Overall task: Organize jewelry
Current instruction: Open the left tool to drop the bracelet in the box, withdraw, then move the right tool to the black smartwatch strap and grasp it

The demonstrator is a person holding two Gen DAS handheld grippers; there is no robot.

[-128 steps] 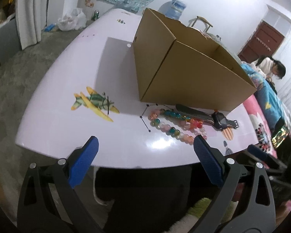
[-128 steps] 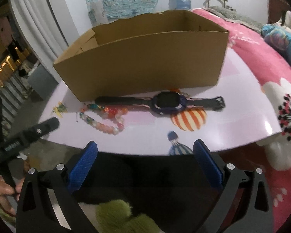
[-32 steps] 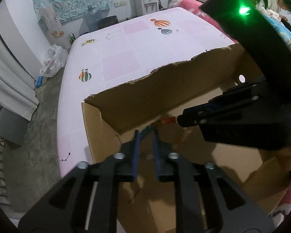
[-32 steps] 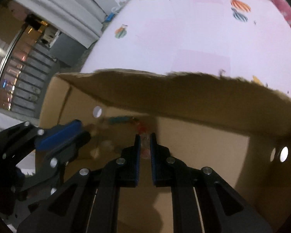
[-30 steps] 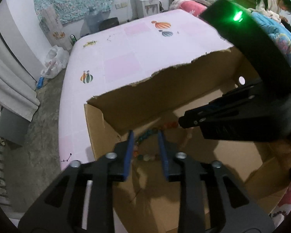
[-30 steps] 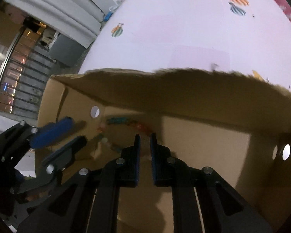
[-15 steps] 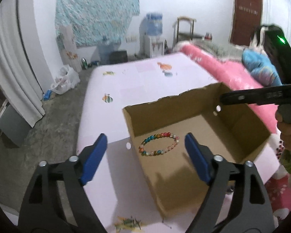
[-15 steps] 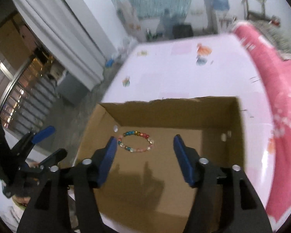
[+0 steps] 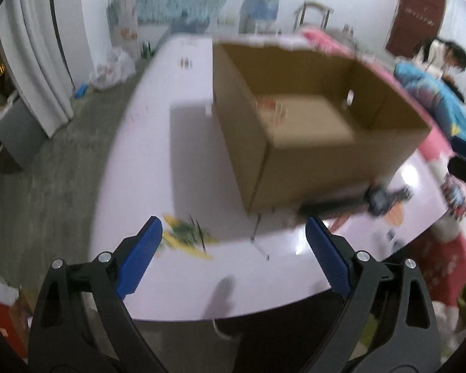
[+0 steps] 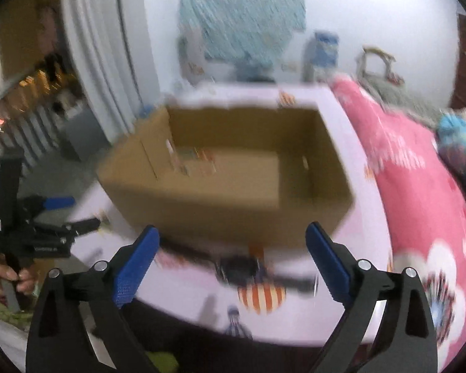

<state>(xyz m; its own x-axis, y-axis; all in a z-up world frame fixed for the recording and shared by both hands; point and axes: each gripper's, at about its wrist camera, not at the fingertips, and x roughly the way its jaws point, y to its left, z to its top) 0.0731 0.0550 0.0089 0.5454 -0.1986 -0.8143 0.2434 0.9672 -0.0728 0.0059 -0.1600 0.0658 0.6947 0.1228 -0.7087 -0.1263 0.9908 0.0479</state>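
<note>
The bead bracelet (image 10: 192,158) has left the table and now lies inside the cardboard box (image 9: 310,168) (blurred, near a corner). Both the left gripper (image 9: 233,248) and right gripper (image 10: 231,253) have pulled back out, their jaws just opened wide with nothing between them.

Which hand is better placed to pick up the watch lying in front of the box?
Right, probably. In its view the watch lies centred just beyond the open right tool. In the left view the watch sits off to the side of the open left tool.
</note>
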